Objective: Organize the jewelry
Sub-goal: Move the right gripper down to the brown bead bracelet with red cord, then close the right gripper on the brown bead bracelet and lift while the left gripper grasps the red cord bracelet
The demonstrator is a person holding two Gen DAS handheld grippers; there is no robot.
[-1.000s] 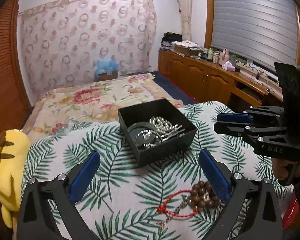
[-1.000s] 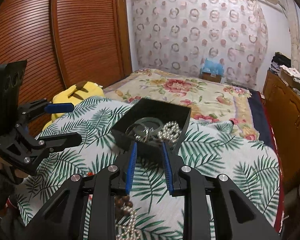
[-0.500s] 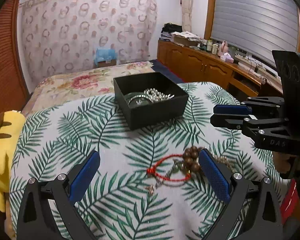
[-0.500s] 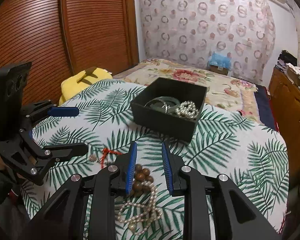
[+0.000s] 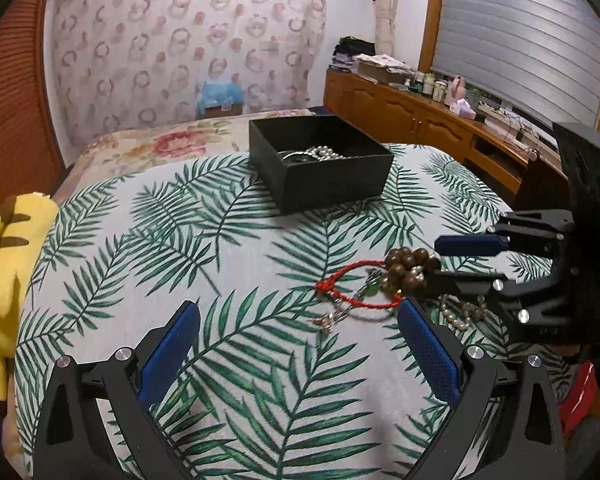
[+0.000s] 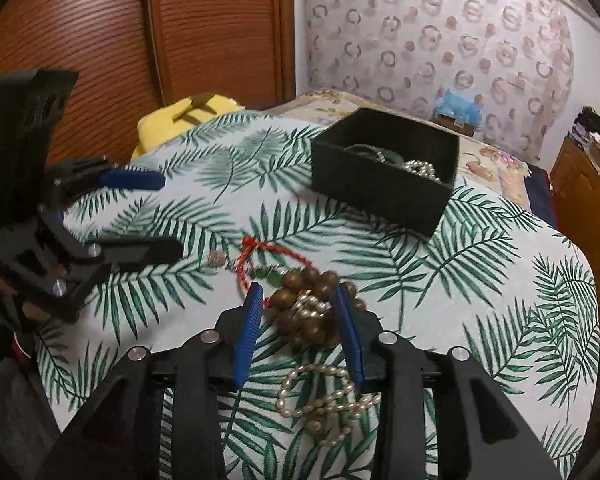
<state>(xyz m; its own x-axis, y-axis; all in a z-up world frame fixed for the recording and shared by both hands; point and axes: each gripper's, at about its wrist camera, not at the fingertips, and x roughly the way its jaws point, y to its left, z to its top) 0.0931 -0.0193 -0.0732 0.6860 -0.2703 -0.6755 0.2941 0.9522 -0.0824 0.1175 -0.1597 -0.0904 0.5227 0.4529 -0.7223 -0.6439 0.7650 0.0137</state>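
Jewelry lies in a small heap near the front edge of a palm-leaf-print cloth (image 5: 227, 240): a wooden bead bracelet (image 6: 312, 308) of round brown beads bunched into a cluster, a red cord bracelet (image 5: 356, 284) looped open beside it with small green and silvery charms, and a strand of pale pearls (image 6: 324, 396) curled closest to the front edge. The right gripper (image 6: 300, 312) straddles the bead cluster, its blue-padded jaws opening with the beads between them; the pads stand just beside the cluster, and no firm press on it shows. The left gripper (image 5: 300, 344) hangs over bare cloth with its jaws spread wide and nothing in them (the red cord sits just beyond its tips). Toward the far edge of the cloth stands a black box (image 5: 332, 180), open-topped, already holding a pearl string (image 6: 420, 168) and a dark green bangle (image 6: 380, 156). A yellow plush toy (image 5: 3, 264) lies off the cloth's left edge.
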